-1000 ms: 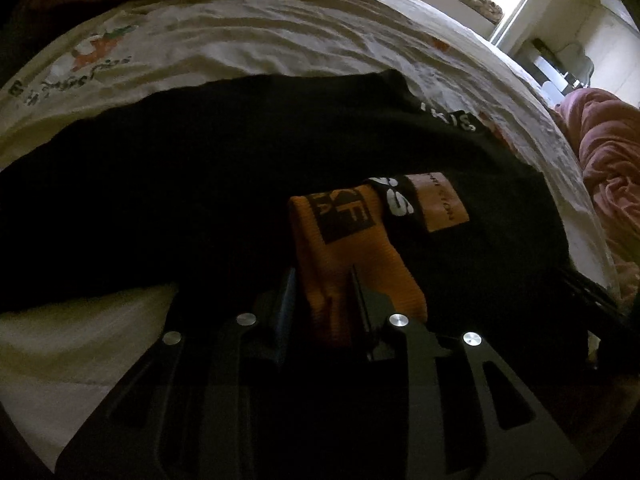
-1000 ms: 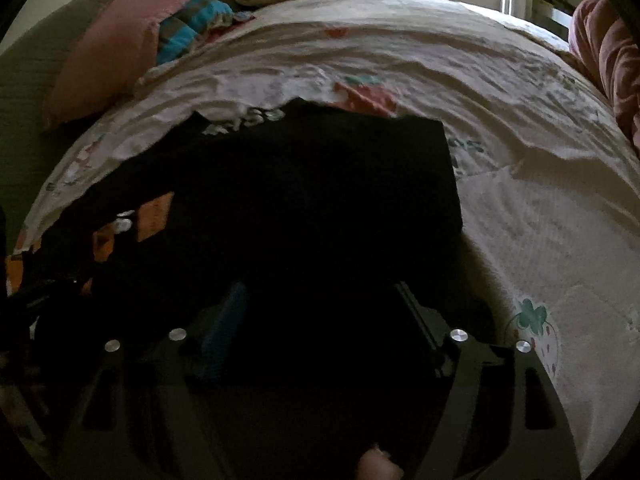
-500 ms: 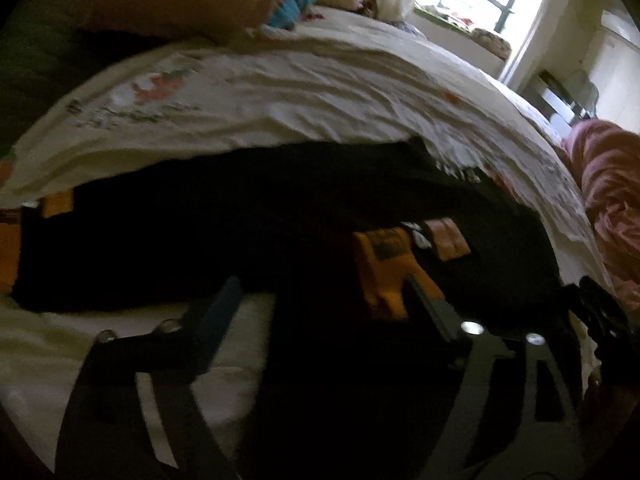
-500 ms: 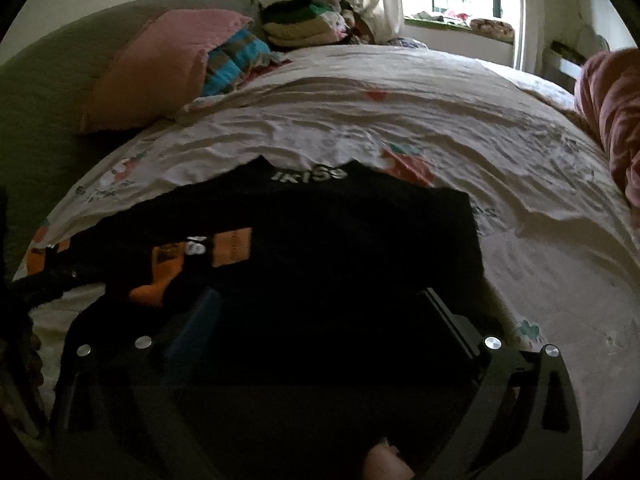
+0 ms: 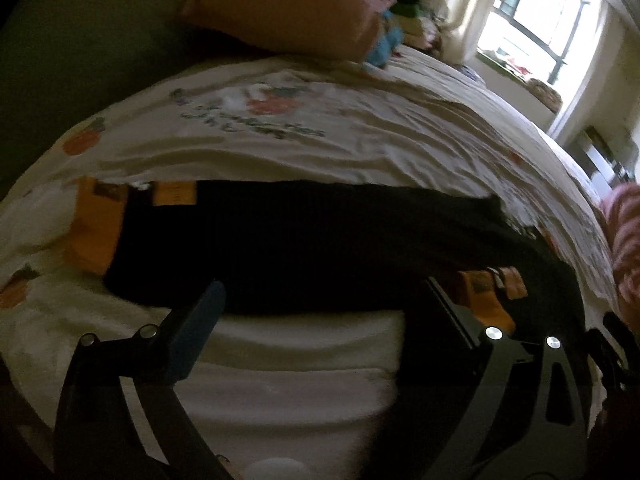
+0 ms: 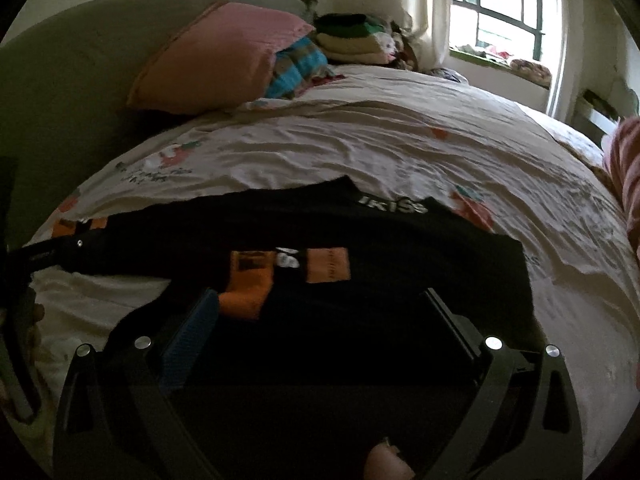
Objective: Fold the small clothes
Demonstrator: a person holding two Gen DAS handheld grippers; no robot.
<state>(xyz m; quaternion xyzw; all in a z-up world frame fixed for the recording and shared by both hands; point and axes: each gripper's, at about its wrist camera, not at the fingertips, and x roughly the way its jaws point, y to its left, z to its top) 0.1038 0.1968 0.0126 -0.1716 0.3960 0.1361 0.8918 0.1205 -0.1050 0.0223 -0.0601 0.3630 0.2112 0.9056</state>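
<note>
**Both grippers wide open over black garment**

Left wrist: my left hand-held gripper [image 5: 320, 296] gapes wide, holding nothing; black garment [image 5: 304, 240] lies flat on bed [image 5: 360, 140].

Right wrist: my right hand-held gripper [image 6: 320, 300] wide open, empty, above garment's folded orange cuff [image 6: 246, 294].

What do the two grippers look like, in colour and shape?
Both the left gripper and the right gripper are black, with angular cut-out frames and round silver screws. One inner pad is blue, the other black. No cables or markings are visible.
</note>
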